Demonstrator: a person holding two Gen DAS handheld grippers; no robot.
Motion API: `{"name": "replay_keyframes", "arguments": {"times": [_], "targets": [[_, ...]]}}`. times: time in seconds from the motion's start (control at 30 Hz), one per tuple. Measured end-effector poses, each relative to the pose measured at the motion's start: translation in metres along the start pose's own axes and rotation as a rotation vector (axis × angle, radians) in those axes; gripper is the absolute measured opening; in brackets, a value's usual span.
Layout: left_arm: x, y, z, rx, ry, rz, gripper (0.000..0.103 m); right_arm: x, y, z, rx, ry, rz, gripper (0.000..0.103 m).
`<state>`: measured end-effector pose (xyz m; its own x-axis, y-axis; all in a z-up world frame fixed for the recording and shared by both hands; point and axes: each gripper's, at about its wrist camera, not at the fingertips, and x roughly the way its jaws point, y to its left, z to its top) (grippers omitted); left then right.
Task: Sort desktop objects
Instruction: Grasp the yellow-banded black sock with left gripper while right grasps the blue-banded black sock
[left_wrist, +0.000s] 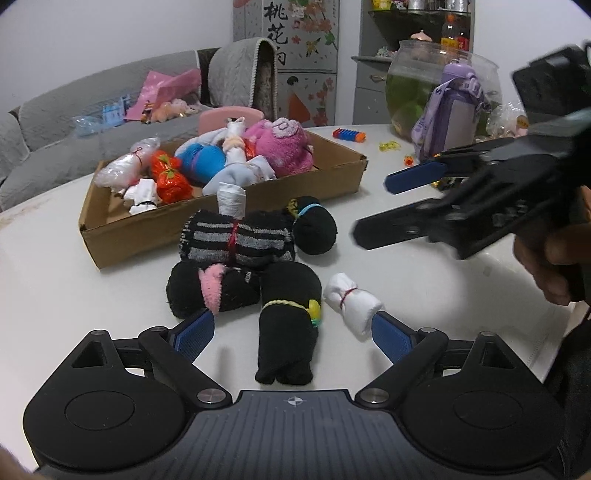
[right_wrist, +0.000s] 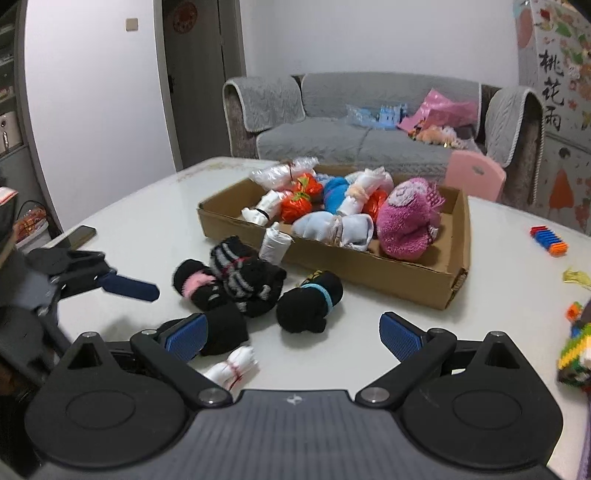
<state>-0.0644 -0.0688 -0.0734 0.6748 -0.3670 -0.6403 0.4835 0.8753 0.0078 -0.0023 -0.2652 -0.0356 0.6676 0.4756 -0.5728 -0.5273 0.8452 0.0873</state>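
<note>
Black is the colour of most rolled sock bundles left on the white round table (left_wrist: 55, 288), and in the left wrist view they lie in a tight group just near the shallow brown cardboard box (left_wrist: 229, 218). I count there four dark bundles: a black and grey striped roll tied with red thread (left_wrist: 236, 240), a black roll with a pink patch (left_wrist: 207, 291), a round black ball with a blue band (left_wrist: 317, 229), and a long black roll with a yellow band (left_wrist: 286, 332). There are also two white rolls outside the box: one tied with red thread (left_wrist: 352, 304) on the right, and one standing against the box wall (left_wrist: 232, 197). The left gripper (left_wrist: 293, 332) has its jaws wide apart and empty, with the long black roll lying between them but not pressed. The right gripper (left_wrist: 369, 206) comes in from the right, jaws apart and holding nothing.

In the right wrist view the right gripper (right_wrist: 291, 332) is also wide and empty, and the black ball (right_wrist: 308, 301) lies just beyond it. The box (right_wrist: 406, 273) already holds about nine light or coloured bundles.

I judge that the step is the approach for picking. Next, each pair of jaws should go lower around one bundle and close on it.
</note>
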Motion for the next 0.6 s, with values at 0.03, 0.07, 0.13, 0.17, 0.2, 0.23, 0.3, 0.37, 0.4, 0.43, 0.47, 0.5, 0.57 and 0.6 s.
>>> {"name": "replay_keyframes", "arguments": {"times": [0.03,0.07,0.13,0.17,0.2,0.23,0.3,0.37,0.4,0.43,0.47,0.5,0.57,0.6], "targets": [[0.002,0.0,0.0,-0.004,0.004,0.005,0.093,0.009,-0.002,0.004,0.007,0.006,0.001,0.099],[0.005,0.002,0.0,-0.011,0.013,0.002,0.09,0.013,-0.003,0.002,0.011,0.013,0.004,0.099],[0.008,0.005,-0.001,-0.019,0.026,0.002,0.089,0.025,-0.005,0.004,0.017,0.017,0.008,0.099],[0.009,0.006,-0.003,-0.017,0.029,0.004,0.089,0.029,-0.007,0.005,0.024,0.021,0.009,0.099],[0.01,0.007,-0.004,-0.015,0.031,0.01,0.089,0.033,-0.007,0.004,0.029,0.019,0.011,0.099],[0.011,0.008,-0.005,-0.015,0.033,0.014,0.089,0.033,-0.009,0.002,0.034,0.017,0.015,0.099],[0.015,0.01,-0.007,-0.016,0.039,0.02,0.089,0.029,-0.006,-0.012,0.035,0.02,0.016,0.099],[0.017,0.012,-0.006,-0.026,0.042,0.018,0.09,0.034,-0.005,-0.014,0.026,0.03,0.015,0.099],[0.017,0.012,-0.006,-0.025,0.036,0.016,0.09,0.035,-0.004,-0.017,0.021,0.035,0.011,0.099],[0.018,0.011,-0.005,-0.023,0.04,0.017,0.09,0.037,-0.004,-0.018,0.02,0.041,0.007,0.099],[0.02,0.01,-0.004,-0.019,0.046,0.019,0.09,0.04,-0.003,-0.018,0.021,0.046,0.003,0.099],[0.021,0.009,-0.003,-0.016,0.045,0.02,0.09,0.043,-0.003,-0.018,0.022,0.049,0.0,0.1],[0.022,0.009,-0.003,-0.016,0.045,0.015,0.089,0.048,-0.005,-0.017,0.035,0.055,-0.009,0.102],[0.022,0.008,-0.003,-0.015,0.045,0.014,0.088,0.05,-0.007,-0.016,0.047,0.055,-0.01,0.102]]}}
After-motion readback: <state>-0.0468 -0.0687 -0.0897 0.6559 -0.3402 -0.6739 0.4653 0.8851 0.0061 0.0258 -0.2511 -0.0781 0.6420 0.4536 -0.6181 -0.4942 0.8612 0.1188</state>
